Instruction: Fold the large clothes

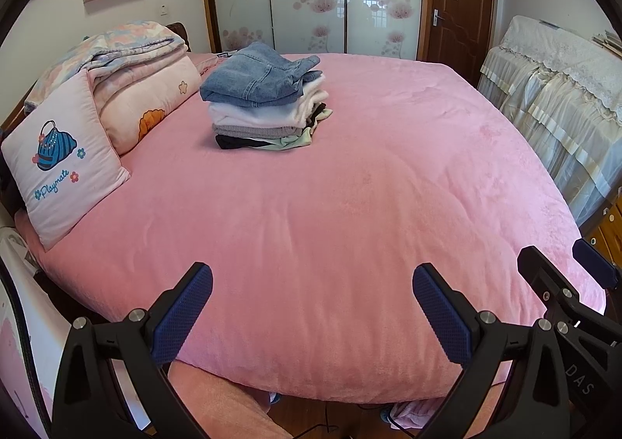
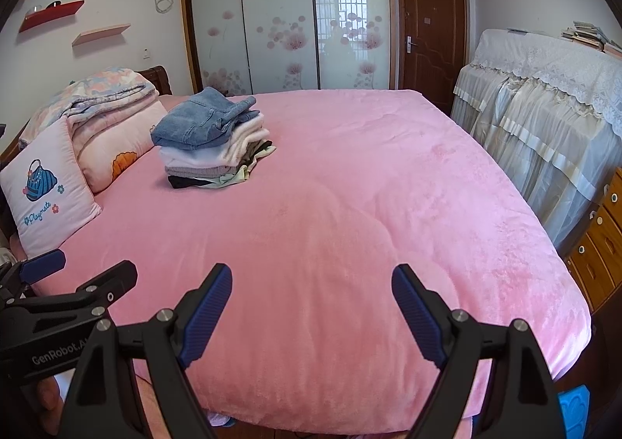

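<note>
Plain pink bedspread [image 1: 350, 205] all over; far left, blue denim jeans [image 1: 258, 75] top a white, grey and black stack; flowered pink pillows [image 1: 58, 167] left.

- One pink plush bed cover [image 1: 350, 205] spread across the bed.
- One stack of folded clothes [image 1: 264, 100] sat far left, with one folded blue denim garment [image 1: 256, 77] on top.
- Two pink pillows [image 1: 58, 163] lay at the left edge.
- One folded floral quilt [image 1: 128, 46] lay behind them.
- Two wall shelves [image 2: 101, 34] hung far left.
- One brown wooden door [image 2: 431, 30] stood far right.
- Two black grippers with blue pads [image 1: 313, 306] were near, both spread wide.
</note>
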Tool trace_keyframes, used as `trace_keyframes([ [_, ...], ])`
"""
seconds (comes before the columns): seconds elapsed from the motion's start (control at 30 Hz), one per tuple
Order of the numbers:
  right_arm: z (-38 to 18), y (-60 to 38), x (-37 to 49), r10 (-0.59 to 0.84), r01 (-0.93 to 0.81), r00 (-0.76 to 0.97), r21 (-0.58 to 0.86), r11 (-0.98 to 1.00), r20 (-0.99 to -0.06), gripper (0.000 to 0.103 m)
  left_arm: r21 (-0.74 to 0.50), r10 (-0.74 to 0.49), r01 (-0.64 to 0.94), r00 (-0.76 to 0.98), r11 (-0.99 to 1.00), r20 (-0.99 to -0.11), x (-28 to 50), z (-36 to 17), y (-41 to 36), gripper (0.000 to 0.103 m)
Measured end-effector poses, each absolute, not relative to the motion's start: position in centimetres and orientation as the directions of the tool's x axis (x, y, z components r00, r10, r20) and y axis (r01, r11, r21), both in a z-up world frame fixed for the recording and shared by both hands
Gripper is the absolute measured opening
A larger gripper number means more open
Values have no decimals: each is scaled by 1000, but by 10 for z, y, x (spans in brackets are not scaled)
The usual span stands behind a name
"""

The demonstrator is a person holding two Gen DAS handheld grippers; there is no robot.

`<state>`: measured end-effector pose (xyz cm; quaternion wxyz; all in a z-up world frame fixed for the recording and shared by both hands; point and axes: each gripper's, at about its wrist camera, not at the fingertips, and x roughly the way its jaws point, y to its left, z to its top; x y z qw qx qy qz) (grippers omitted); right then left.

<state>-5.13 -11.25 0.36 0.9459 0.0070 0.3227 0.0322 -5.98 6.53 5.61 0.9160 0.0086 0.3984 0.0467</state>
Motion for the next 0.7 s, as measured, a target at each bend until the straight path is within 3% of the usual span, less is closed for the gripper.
trace_keyframes([
  [0.7, 2, -112, -52, 64, -55, 789, 34, 998, -611, 85, 67, 99, -73, 679, 995, -727, -58, 57, 70, 102],
])
